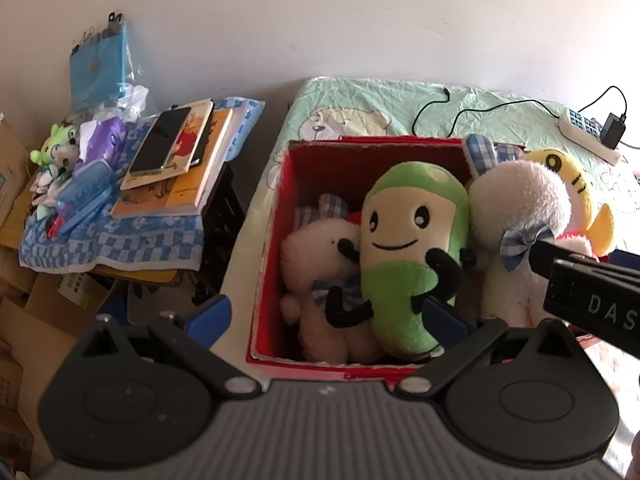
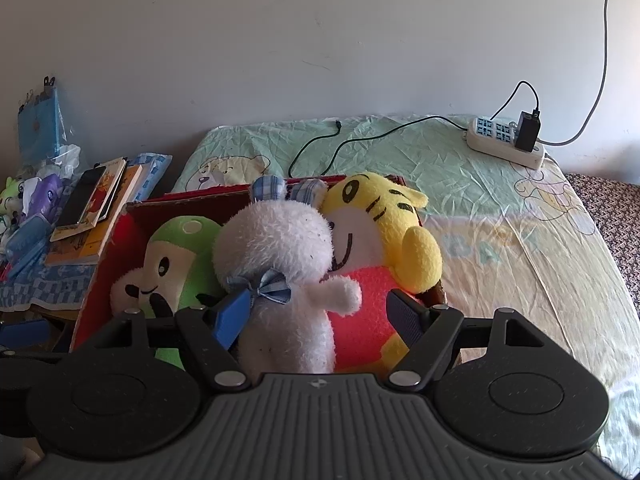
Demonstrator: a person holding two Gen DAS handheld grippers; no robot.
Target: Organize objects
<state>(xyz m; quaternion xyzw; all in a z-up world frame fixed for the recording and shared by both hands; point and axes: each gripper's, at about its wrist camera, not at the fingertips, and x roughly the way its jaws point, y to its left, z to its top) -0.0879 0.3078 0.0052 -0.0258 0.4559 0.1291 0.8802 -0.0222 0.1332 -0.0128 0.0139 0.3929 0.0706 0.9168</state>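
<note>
Scanning left to right, both wrist views.

Side bench (image 1: 120, 240): far left, under a blue checked cloth (image 1: 132, 236). Carries a stack of books (image 1: 180, 168) with a dark phone (image 1: 160, 140) flat on top, a purple tissue pack (image 1: 106, 138), a small green toy (image 1: 56, 148) and a blue bag (image 1: 100, 68) against the wall. Left wrist view shows this clutter in full; right wrist view only clips its edge.

Left gripper (image 1: 326, 316): jaws released, spread wide over the near left corner of the box, holding nothing.

Red box (image 1: 288, 184): on the bed, full of plush toys.

Small white plush (image 1: 320, 264): lies low in the box's left part; right wrist view shows just its face.

Green plush (image 1: 412, 248): smiling, black arms, leaning across the small white plush.

White bunny (image 2: 280, 264): upright in the box, blue checked bow at the neck, checked ears against the back wall.

Right gripper (image 2: 320, 316): jaws released on either side of the bunny's body; blue pad just beside its left flank, whether touching I cannot tell.

Yellow tiger plush (image 2: 380, 232): pressed against the bunny's right side; red body seen only in the right wrist view.

Bed (image 2: 500, 208): pale green cartoon sheet.

Power strip (image 2: 506, 142): far right corner of the bed, black adapter plugged in, black cable (image 2: 360, 140) trailing over the sheet.
</note>
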